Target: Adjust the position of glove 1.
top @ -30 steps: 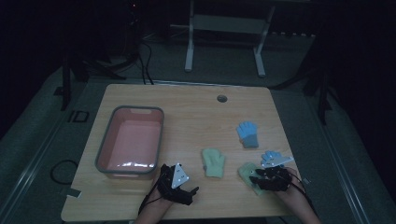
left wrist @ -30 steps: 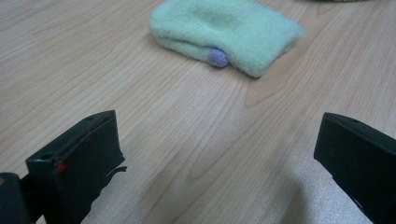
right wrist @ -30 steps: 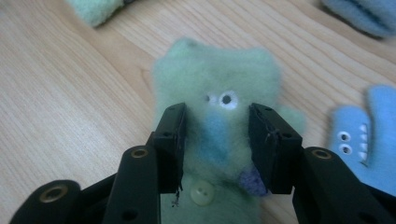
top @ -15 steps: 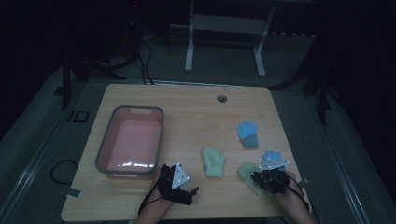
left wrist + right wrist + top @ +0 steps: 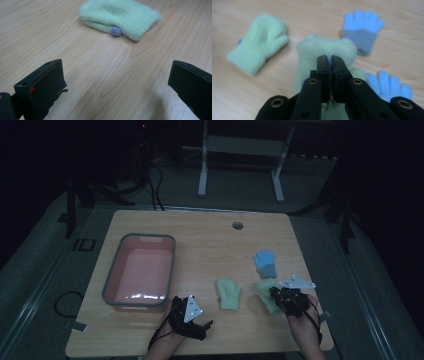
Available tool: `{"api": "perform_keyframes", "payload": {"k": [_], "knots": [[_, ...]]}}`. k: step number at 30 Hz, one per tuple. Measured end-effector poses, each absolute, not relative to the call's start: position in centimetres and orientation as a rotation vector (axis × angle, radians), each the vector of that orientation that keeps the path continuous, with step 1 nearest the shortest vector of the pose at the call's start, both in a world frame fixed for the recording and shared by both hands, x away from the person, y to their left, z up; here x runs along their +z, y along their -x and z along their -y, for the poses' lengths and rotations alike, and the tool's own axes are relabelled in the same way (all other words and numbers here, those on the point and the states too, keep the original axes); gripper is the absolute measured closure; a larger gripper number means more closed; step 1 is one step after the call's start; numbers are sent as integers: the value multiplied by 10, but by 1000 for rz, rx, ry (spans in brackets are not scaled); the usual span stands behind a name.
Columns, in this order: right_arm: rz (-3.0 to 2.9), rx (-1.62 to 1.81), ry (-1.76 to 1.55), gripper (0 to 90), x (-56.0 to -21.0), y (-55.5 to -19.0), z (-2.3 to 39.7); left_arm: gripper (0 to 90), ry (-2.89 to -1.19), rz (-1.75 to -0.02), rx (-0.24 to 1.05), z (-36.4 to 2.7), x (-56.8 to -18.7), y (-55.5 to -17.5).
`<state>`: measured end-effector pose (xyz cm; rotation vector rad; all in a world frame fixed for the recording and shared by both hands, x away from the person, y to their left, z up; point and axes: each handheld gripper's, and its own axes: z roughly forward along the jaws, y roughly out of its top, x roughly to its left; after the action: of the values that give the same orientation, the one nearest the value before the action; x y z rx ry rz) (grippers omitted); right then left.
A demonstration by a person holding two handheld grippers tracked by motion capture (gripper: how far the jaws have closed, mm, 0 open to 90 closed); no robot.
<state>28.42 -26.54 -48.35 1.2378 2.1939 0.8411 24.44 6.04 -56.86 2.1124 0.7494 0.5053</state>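
The right gripper (image 5: pixel 331 58) has just been closing and is now pinched tight on the cuff edge of a pale green mitten (image 5: pixel 325 50), with the fleece squeezed flat between the jaws, a thin bite that looks made for lifting the mitten off the wooden table (image 5: pixel 210 235). In the high view that mitten (image 5: pixel 266 292) sits at about 5 o'clock on the tabletop, bunched against the gripper (image 5: pixel 278 295). Its partner, the second green mitten (image 5: pixel 229 294), lies flat at 6 o'clock, with a small purple dot on its edge in the left gripper view (image 5: pixel 119 18). A blue glove (image 5: pixel 265 262) rests just beyond at 4 o'clock, and the right gripper view picks up another blue glove (image 5: pixel 390 86) beside the held mitten. The left gripper (image 5: pixel 196 322) waits near the 7 o'clock edge, its jaws spread wide and holding nothing, aimed at that loose mitten. The pink tub (image 5: pixel 112 287) stands at 9 o'clock, likely where the gloves are headed.
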Motion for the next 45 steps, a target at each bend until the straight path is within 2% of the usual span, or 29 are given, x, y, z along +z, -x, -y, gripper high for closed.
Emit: {"api": "perform_keyframes", "payload": {"k": [9,26,27,28,29,30,32,37,45], "knots": [[-2089,858,-1365,861,-472,-299,254,8,-2109,-751,505,-60,-569,-244],[-2063,814,-1508,850,-524,-318,233,8,-2109,-744,498,-61,-568,-244],[-2068,809,-1508,845,-527,-318,233,8,-2109,-743,498,-61,-568,-244],[-2074,818,-1523,788,-532,-320,233,8,-2109,-744,499,-61,-568,-244],[-2074,818,-1523,788,-532,-320,233,8,-2109,-744,498,-61,-568,-244],[-2112,804,-1525,735,-537,-323,232,8,-2110,-744,498,-61,-568,-244],[-2112,804,-1525,735,-537,-323,232,8,-2110,-744,499,-61,-568,-244],[-2144,804,-1501,651,-537,-323,234,8,-2110,-743,497,-61,-568,-244],[-2215,861,-1394,670,-526,-323,248,8,-2110,-743,496,-61,-569,-244]]}}
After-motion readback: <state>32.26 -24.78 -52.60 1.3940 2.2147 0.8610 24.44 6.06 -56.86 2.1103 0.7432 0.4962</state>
